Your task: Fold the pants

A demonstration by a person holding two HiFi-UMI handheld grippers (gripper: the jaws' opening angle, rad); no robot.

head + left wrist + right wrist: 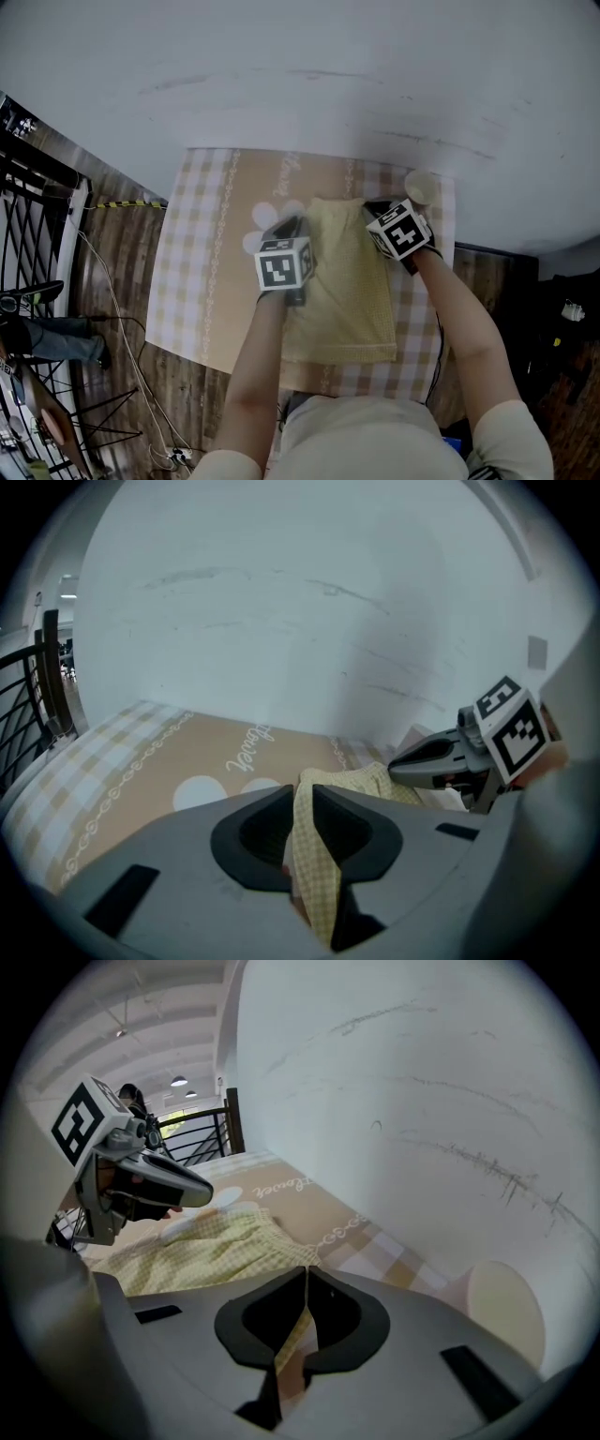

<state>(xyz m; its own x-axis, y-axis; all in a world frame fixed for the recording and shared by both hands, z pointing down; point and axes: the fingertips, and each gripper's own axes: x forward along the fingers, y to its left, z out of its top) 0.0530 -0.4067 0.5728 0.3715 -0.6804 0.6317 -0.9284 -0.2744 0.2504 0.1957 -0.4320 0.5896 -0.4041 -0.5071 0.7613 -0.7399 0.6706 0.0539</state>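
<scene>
Head view: the yellow checked pants [349, 305] lie on a beige checked cloth [192, 281] that covers the table, set against a white wall [300, 75]. The pants run from the person's near edge toward the wall, right of the cloth's middle. The 2 grippers sit at the pants' far end, the left gripper [291, 225] at the far left corner and the right gripper [372, 204] at the far right corner. A pale round disc [421, 186] sits on the cloth just beyond the right gripper. A black railing [37, 216] stands at the left.

Left gripper view: the left gripper [302, 794] has its jaws clamped on an upright fold of the pants [316, 860], the fabric filling the narrow gap between them. The right gripper [412, 758] shows to the right, low over the pants.

Right gripper view: the right gripper [307, 1274] has its jaws pressed together on a thin edge of the pants [211, 1251], which spread away to the left over the cloth [394, 1251]. The left gripper [192, 1194] is at the pants' other corner. The disc [506, 1307] lies to the right.
</scene>
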